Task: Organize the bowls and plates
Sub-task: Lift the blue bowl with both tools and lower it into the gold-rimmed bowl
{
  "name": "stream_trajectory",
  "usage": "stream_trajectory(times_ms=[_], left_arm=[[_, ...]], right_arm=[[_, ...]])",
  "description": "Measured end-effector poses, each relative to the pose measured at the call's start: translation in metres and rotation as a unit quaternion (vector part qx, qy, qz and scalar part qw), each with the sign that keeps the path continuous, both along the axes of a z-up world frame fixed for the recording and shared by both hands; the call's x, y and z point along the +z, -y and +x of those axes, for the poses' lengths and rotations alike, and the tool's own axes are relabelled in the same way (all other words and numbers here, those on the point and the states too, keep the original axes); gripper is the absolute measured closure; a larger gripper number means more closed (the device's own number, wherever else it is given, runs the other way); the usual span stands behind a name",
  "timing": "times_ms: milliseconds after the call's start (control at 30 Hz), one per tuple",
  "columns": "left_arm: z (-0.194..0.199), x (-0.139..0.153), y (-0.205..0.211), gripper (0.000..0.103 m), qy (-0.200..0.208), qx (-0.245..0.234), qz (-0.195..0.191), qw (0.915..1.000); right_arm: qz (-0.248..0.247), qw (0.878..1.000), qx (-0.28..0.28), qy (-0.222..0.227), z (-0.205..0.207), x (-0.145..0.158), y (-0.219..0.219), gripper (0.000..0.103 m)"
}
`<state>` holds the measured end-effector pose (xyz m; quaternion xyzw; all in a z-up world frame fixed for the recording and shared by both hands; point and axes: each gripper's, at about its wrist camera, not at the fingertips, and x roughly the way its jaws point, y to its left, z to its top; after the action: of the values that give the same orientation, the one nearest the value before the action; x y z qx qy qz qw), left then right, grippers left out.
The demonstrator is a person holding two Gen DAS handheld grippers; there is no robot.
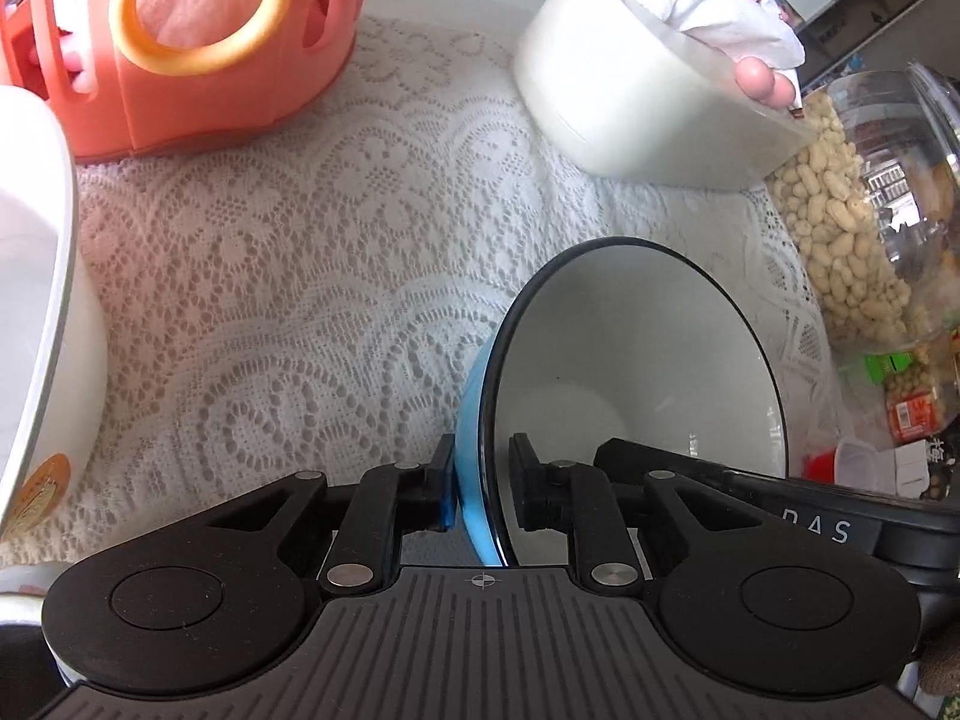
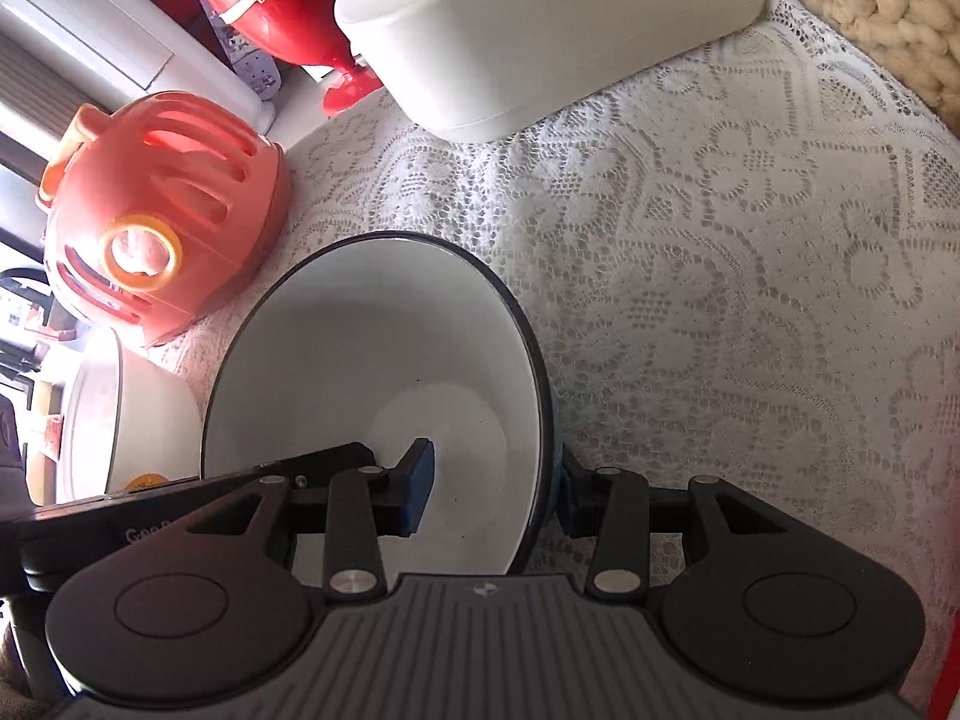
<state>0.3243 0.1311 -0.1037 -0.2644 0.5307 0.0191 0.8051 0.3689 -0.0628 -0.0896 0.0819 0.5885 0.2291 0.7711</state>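
Observation:
A bowl (image 1: pixel 630 348) with a blue outside, a white inside and a black rim sits over the lace tablecloth (image 1: pixel 288 276). My left gripper (image 1: pixel 483 486) is shut on its left wall, one pad on the blue outside and one inside. In the right wrist view the same bowl (image 2: pixel 360 360) is held at its right wall by my right gripper (image 2: pixel 492 492), with one finger (image 2: pixel 417 480) inside and the other outside. Whether the bowl rests on the cloth I cannot tell. A larger white bowl (image 1: pixel 36 312) with a gold sticker stands just left of it.
An orange slotted basket (image 1: pixel 228 72) stands at the back left. A person's hand (image 1: pixel 762 81) with a white cloth rests in a white tub (image 1: pixel 624 96) at the back right. A glass jar of peanuts (image 1: pixel 852 210) stands at the right edge, with small packets below it.

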Motion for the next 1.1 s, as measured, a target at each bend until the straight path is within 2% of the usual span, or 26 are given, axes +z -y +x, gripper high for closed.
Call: stream_trajectory(times_ms=[200,367,533,667,867,1067,1100], left_arm=[[0.002,-0.002,-0.003,0.078,0.016,0.001,-0.012,0.9998],[0.003,-0.006,-0.012,0.081,0.028,0.024,-0.044,0.9984],[0.003,-0.006,-0.011,0.084,0.028,0.028,-0.043,0.9983],[0.003,-0.005,-0.010,0.082,0.030,0.023,-0.038,0.9985],[0.002,-0.007,-0.010,0.082,0.032,0.024,-0.039,0.9985],[0.003,-0.007,-0.008,0.076,0.039,0.020,-0.034,0.9985],[0.003,-0.007,-0.008,0.073,0.041,0.020,-0.037,0.9983]], right_arm=[[0.007,1.000,-0.001,-0.001,0.000,-0.001,0.003,0.061],[0.002,1.000,-0.010,-0.002,0.002,0.000,0.002,0.062],[-0.061,0.996,-0.024,0.061,-0.001,0.006,-0.005,0.062],[-0.036,0.999,0.001,0.041,-0.002,0.004,-0.008,0.062],[-0.040,0.998,0.012,0.047,-0.004,0.004,-0.009,0.061],[-0.029,0.998,0.005,0.047,-0.005,0.004,-0.007,0.061],[-0.027,0.999,0.004,0.046,-0.005,0.004,-0.006,0.061]])
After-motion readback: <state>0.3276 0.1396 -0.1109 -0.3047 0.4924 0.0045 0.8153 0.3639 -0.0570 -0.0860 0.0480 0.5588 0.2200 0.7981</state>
